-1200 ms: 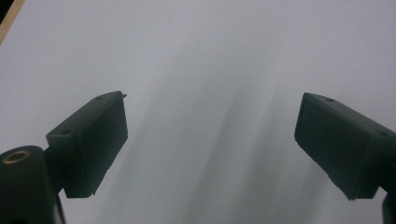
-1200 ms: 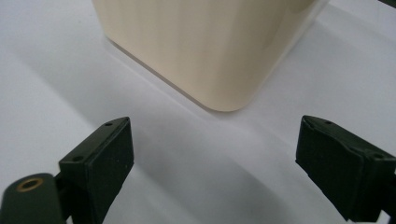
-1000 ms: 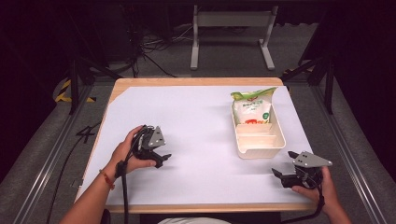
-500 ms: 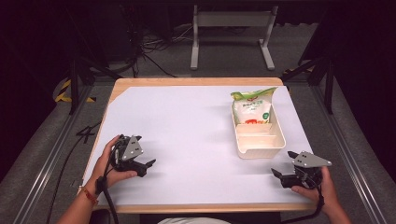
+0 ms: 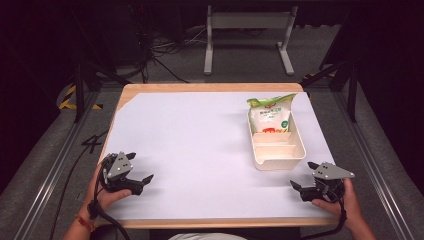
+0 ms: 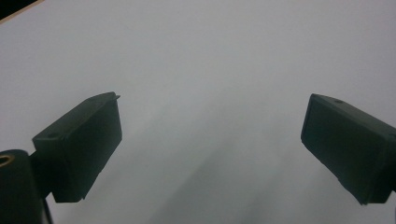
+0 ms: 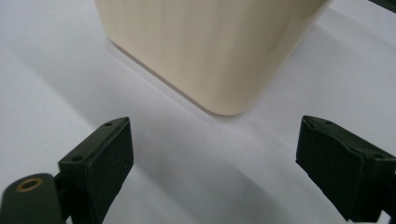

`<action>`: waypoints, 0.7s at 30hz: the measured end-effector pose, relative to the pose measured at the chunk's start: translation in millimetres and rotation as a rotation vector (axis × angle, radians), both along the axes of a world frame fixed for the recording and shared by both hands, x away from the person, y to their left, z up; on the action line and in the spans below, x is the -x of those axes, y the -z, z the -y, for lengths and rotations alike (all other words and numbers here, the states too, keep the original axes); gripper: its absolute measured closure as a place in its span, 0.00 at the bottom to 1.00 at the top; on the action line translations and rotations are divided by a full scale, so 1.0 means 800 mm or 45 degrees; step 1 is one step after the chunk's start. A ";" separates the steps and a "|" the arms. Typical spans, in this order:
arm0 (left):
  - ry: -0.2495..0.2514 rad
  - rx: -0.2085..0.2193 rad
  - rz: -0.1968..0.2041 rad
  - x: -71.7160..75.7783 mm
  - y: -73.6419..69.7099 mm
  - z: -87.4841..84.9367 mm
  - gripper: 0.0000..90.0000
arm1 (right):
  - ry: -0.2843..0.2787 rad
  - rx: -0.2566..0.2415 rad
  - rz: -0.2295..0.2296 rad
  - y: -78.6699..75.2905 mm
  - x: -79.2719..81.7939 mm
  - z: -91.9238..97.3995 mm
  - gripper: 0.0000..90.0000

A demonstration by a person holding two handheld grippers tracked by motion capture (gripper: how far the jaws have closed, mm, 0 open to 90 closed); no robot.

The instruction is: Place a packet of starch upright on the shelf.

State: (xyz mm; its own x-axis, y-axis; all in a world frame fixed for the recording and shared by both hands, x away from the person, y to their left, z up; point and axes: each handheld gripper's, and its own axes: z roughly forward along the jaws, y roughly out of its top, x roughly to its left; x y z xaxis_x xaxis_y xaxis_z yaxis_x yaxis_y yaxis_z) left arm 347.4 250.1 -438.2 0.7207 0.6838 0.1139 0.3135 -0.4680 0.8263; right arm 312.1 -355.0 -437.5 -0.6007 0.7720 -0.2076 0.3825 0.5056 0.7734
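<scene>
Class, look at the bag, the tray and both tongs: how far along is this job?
Done: the bag already sits in the far compartment of the cream tray. In hand: nothing; the left tongs and right tongs rest open, apart from the tray. Left: the tray's two nearer compartments look empty, and nothing else lies on the table.

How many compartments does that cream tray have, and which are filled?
3 show. The far one of the tray holds a green-and-white bag; the two nearer ones look empty. The bag may hide another divider.
</scene>
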 end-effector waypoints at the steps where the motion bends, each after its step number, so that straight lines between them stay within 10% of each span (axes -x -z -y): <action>1: -0.018 0.029 0.003 0.001 0.000 -0.004 0.07 | 0.001 0.003 0.000 0.000 0.000 0.000 0.12; 9: -0.050 0.121 -0.019 0.007 0.009 -0.016 0.07 | -0.008 0.001 0.010 -0.001 -0.004 -0.001 0.12; 21: -0.030 0.104 -0.021 0.006 0.013 -0.016 0.07 | 0.002 -0.015 0.021 -0.002 -0.006 0.000 0.12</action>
